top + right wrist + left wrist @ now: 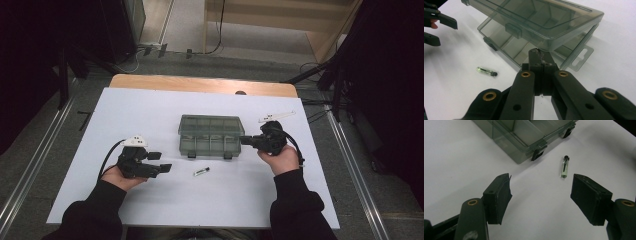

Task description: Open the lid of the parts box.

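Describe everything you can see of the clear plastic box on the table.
The plastic box is smoke-tinted, see-through and rectangular, with inner dividers making compartments that look empty. It has two dark latches on its front and a hang tab on one side. It sits flat on the white table, its lid raised partly open. The right gripper, jaws shut, has its tips under the lid's edge. A small vial lies nearby, apart from the box.
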Motion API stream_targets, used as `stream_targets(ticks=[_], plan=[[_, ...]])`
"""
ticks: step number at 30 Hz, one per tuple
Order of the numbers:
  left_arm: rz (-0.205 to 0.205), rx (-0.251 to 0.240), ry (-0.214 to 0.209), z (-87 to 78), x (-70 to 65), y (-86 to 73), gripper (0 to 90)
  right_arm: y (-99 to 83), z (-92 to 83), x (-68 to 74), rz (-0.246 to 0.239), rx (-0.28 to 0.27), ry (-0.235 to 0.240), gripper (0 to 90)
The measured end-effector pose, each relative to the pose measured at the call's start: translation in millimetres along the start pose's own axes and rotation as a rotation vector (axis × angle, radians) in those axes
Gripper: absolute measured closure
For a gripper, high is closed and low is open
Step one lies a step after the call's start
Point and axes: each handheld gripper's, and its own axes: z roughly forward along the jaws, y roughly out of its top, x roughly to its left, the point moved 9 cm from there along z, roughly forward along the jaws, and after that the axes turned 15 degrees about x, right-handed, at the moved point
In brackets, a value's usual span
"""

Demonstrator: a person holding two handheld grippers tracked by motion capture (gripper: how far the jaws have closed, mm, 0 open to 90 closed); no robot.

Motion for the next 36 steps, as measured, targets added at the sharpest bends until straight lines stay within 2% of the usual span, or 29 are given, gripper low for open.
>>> stream_targets(ticks=[6, 13, 18, 23, 29, 36], plan=[[0.016, 0.008, 0.006, 1.0, 0.5, 7.6, 32.1, 4.4, -2.1, 0.3, 0.007, -0.013, 0.003, 90.0], [0.012, -0.004, 0.003, 1.4, 3.2, 15.1, 32.1, 8.3, -3.8, 1.3, 0.001, -0.018, -0.011, 90.0], [0.011, -0.008, 0.008, 1.0, 7.2, 21.1, 32.1, 11.6, -7.0, 4.0, -0.038, -0.034, -0.036, 90.0], [0.012, -0.009, 0.008, 2.5, 12.3, 27.8, 32.1, 12.0, -6.7, 2.8, -0.032, -0.035, -0.021, 90.0], [0.013, -0.011, 0.032, 5.1, 21.3, 38.1, 32.1, 12.7, -6.9, 2.4, -0.035, -0.034, -0.023, 90.0], [0.020, -0.020, 0.024, 6.3, 24.4, 48.6, 32.2, 13.9, -7.0, 1.6, -0.036, -0.034, -0.018, 90.0]])
